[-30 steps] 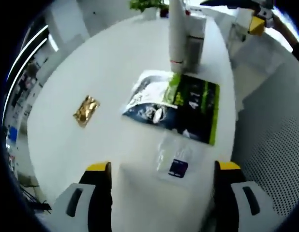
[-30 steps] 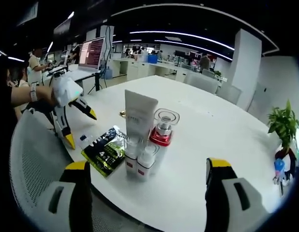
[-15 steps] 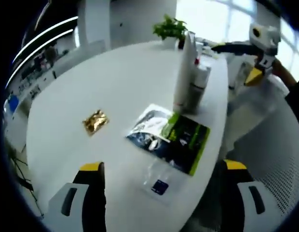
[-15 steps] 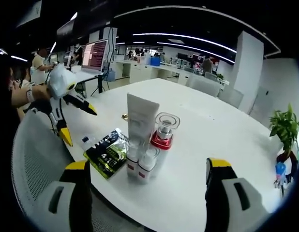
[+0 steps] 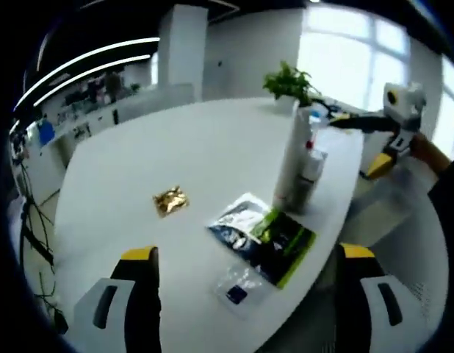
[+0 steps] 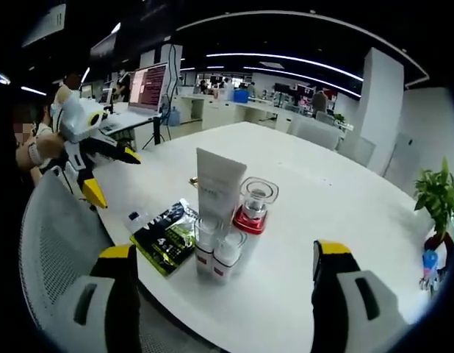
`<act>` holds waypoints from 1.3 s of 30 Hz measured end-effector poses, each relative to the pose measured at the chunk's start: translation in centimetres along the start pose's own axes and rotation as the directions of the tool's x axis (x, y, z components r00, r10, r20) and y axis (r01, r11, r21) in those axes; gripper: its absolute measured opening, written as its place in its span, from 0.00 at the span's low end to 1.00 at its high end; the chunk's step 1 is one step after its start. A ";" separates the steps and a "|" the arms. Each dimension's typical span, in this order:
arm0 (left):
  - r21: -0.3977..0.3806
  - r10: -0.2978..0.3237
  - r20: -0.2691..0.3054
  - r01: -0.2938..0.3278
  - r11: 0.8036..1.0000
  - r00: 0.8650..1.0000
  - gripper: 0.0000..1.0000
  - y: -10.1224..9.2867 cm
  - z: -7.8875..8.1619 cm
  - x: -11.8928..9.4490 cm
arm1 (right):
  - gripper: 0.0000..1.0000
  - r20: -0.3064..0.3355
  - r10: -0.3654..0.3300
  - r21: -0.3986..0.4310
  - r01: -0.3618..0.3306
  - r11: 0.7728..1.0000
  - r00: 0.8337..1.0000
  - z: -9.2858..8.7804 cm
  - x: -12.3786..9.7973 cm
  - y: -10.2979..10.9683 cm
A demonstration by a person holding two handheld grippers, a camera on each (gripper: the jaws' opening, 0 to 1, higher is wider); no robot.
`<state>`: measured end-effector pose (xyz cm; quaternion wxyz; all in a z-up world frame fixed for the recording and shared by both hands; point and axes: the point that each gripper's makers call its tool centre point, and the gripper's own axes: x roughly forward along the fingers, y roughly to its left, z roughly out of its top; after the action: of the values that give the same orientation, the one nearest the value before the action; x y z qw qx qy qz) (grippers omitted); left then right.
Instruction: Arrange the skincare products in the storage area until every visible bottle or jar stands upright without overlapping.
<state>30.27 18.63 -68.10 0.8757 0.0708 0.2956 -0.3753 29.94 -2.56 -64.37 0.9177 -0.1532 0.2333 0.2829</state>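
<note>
A tall white tube (image 6: pixel 218 184) stands upright on the round white table (image 6: pixel 322 191). A jar with a red base and clear lid (image 6: pixel 255 207) stands right beside it, and two small red-labelled bottles (image 6: pixel 216 254) stand in front. In the left gripper view the tube (image 5: pixel 293 162) and a small bottle (image 5: pixel 310 175) stand near the table's right edge. My left gripper (image 5: pixel 247 254) is open, off the table edge and holding nothing. My right gripper (image 6: pixel 227 251) is open too, a short way back from the bottles. Each gripper appears in the other's view: the left gripper (image 6: pixel 95 154) and the right gripper (image 5: pixel 392 129).
A green-and-black sachet (image 5: pixel 267 235) lies flat by the tube, a small clear sachet with a blue label (image 5: pixel 238 288) nearer the edge, and a gold packet (image 5: pixel 170 200) further in. A potted plant (image 5: pixel 289 81) stands at the far side. A mesh chair back (image 6: pixel 58 250) is beside the table.
The left gripper has lifted and drawn back from the table, so its view takes in more of the tabletop. The products and sachets have stayed put. The right gripper has hardly moved.
</note>
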 end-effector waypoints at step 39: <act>0.036 0.194 0.011 -0.194 0.980 0.981 0.92 3.0 -0.3 -2.8 | 1.00 -0.001 0.020 0.015 -0.020 1.000 1.000 0.3 0.3 0.6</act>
<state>30.74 22.60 -67.08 0.9077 0.1140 0.2770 -0.2937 29.86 -1.83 -64.39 0.9158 -0.1441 0.2373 0.2902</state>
